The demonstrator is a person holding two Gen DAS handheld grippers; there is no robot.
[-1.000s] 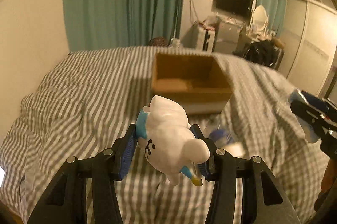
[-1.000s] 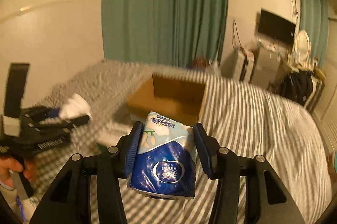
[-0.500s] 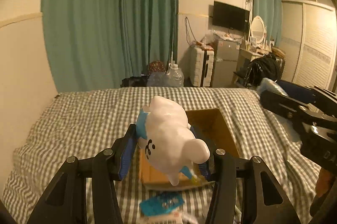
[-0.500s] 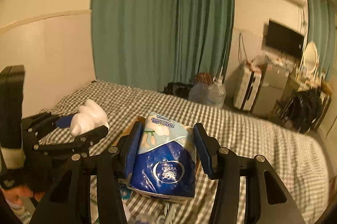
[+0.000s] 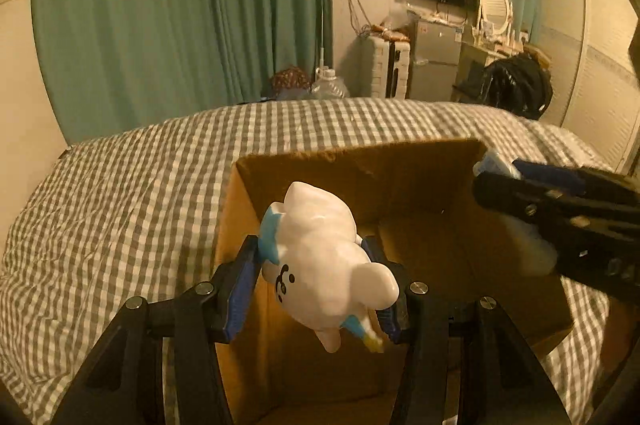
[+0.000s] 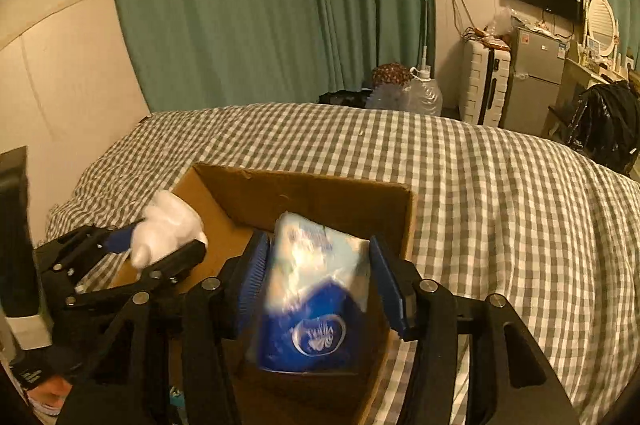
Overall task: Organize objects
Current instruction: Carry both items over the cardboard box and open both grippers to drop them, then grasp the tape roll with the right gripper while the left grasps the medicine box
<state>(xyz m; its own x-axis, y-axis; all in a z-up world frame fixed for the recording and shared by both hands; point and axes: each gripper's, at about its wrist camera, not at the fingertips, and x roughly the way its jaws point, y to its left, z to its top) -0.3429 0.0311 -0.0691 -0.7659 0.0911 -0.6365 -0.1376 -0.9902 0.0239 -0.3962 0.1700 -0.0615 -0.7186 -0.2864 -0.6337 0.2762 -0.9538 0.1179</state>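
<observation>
Your left gripper clamps the white bear figurine over the cardboard box's left side, right gripper pinches the blue tissue pack over its right side w/ jaws maybe loosening, so drop carefully or grippers collide.

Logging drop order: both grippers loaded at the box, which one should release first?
Right, probably. The tissue pack in the right gripper already sits low between the cardboard box walls. The left gripper holds the white toy above the box's left side.
</observation>
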